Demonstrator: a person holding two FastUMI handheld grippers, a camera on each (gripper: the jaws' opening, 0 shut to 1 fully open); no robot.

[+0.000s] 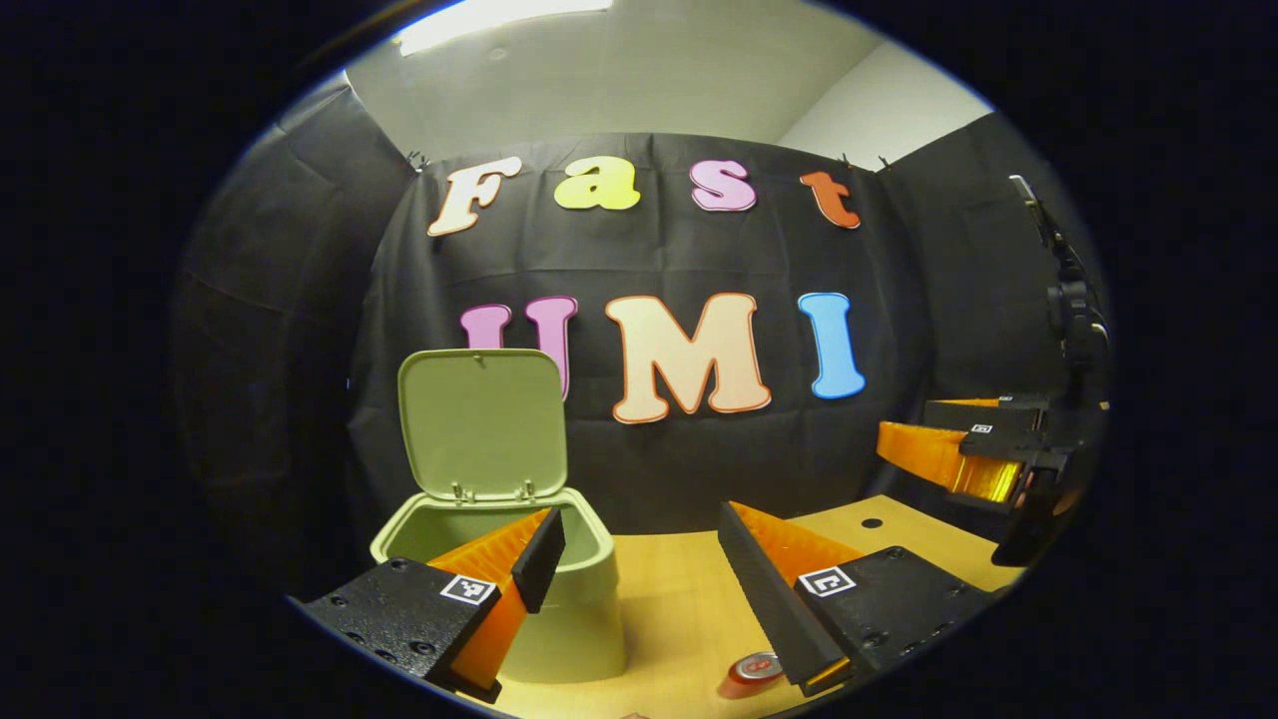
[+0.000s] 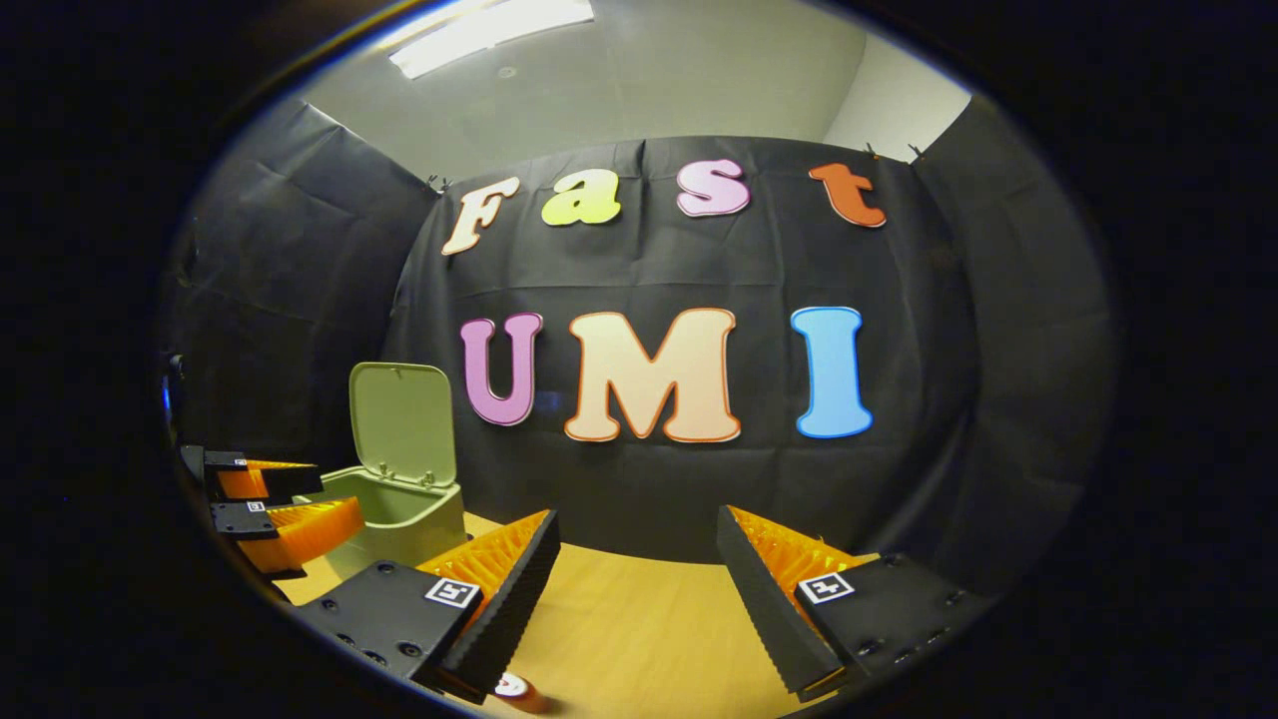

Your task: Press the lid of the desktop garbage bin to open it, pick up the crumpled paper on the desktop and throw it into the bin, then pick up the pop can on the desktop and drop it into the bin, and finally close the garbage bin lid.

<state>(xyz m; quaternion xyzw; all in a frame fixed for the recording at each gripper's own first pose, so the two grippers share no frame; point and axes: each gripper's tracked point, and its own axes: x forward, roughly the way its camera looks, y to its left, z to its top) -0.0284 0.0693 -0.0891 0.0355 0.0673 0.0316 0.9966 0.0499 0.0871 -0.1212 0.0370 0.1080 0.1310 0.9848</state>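
The left gripper (image 1: 639, 559) is held with its two fingers spread wide and nothing between them; in the right gripper view it shows at the far left (image 2: 285, 504), fingers apart, just in front of the bin. The right gripper (image 2: 634, 569) is likewise spread and empty, and in the left gripper view it hangs at the right edge (image 1: 939, 439) above the table, well apart from the bin.

Each finger block carries a small square black-and-white marker tag (image 1: 468, 588); these are patterns, not readable writing. No brand can be made out on the pop can or the bin.

The pale green desktop garbage bin (image 1: 559, 609) stands upright on the wooden table (image 1: 669, 599), at its left back, against the black cloth wall. Its lid (image 1: 483, 421) is swung up on the rear hinge, standing nearly vertical, its inner face turned toward the cameras, and the bin's mouth points up.

The red pop can (image 1: 751, 673) sits on the table near the front edge, right of the bin, just beside the left gripper's right-hand finger. Its silvery top faces the camera; whether it stands or lies on its side cannot be told. In the right gripper view it peeks out below that gripper's left-hand finger (image 2: 515, 688).
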